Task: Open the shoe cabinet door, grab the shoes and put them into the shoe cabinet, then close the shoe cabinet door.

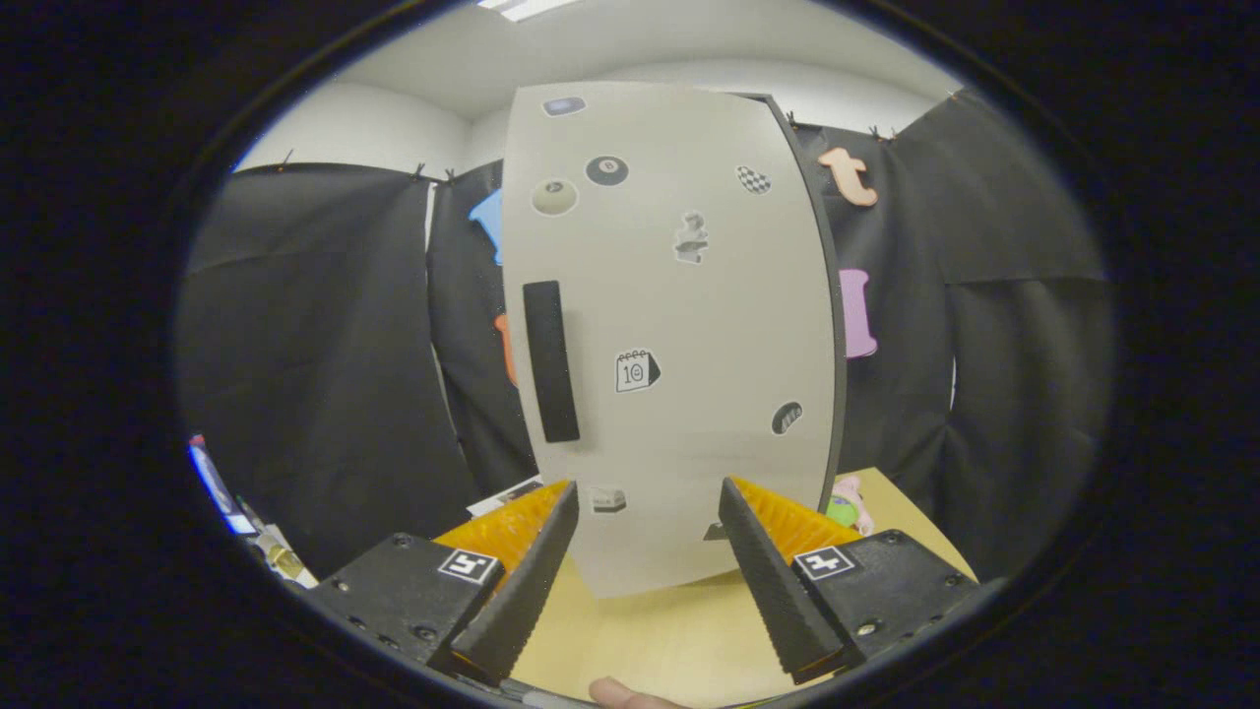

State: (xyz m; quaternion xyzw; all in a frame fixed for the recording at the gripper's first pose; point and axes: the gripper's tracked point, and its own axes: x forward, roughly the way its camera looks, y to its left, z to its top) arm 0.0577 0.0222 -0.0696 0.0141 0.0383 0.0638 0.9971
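Grey smooth cabinet door, black bar handle; gripper jaws apart.

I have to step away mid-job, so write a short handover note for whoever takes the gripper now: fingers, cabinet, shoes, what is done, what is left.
Gripper: open, holding nothing, its black ribbed fingers spread apart and aimed at the cabinet.
Pale grey sticker-covered shoe cabinet door: just ahead of the fingers, standing on the light wooden table. It appears shut. Its black vertical bar handle is beyond the left finger, untouched.
Shoes: a small pink and green object lies by the cabinet's right side; I cannot tell what it is.
Done: nothing evident.
Left: open the door, load the shoes, close the door.
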